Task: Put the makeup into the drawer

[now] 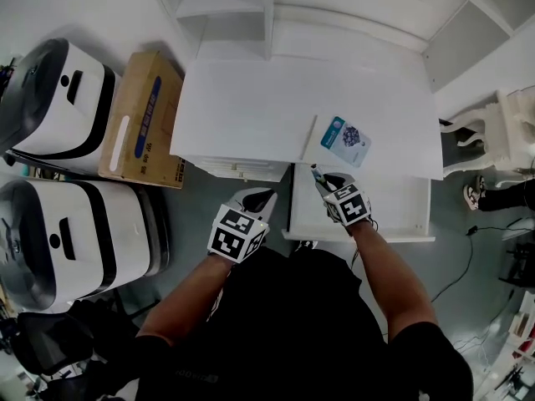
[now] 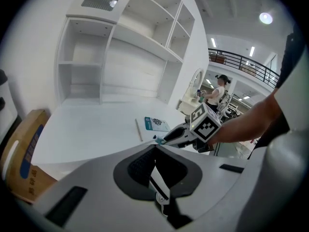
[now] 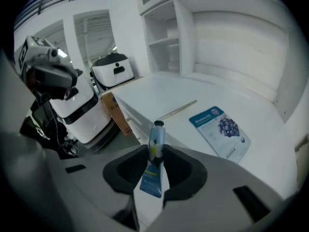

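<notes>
My right gripper (image 1: 327, 182) is shut on a pale blue makeup tube (image 1: 318, 174) with a flower print and a black cap. It holds the tube over the left end of the open white drawer (image 1: 401, 211), at the desk's front edge. In the right gripper view the tube (image 3: 155, 146) stands between the pads, cap pointing away. My left gripper (image 1: 257, 197) hovers left of the drawer, in front of the desk, shut with nothing in it (image 2: 155, 151). A blue face-mask packet (image 1: 345, 138) and a thin stick (image 1: 309, 137) lie on the white desk (image 1: 251, 98).
A cardboard box (image 1: 142, 119) leans against the desk's left side. Two white machines (image 1: 58, 98) (image 1: 75, 241) stand farther left. White shelving (image 1: 251, 7) rises behind the desk, and a white chair (image 1: 501, 128) stands at the right. A person (image 2: 212, 93) is far off.
</notes>
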Tool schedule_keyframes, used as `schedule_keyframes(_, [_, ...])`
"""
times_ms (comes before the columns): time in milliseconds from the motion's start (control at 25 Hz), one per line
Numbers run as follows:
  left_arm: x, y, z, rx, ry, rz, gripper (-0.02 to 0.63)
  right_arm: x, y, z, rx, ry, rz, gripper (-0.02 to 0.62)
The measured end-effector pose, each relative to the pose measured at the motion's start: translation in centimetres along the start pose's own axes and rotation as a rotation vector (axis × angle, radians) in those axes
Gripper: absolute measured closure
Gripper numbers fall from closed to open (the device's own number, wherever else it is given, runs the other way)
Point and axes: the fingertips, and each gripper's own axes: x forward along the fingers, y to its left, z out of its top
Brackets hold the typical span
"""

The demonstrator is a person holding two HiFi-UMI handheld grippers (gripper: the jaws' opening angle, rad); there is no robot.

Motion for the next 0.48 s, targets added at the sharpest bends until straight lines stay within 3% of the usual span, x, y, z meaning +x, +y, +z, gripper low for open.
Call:
schedule_keyframes(240, [0.8,-0.8,0.4,-0.01,0.003,0.024,0.6,2.5,-2.2,-5.8,0.0,0.12,-0.021,0.479])
schedule_keyframes(480, [0.8,-1.1,0.4,-0.013,0.014,0.041,0.6,5.2,-4.3,-8.3,0.009,0.176,-0.041,0.479])
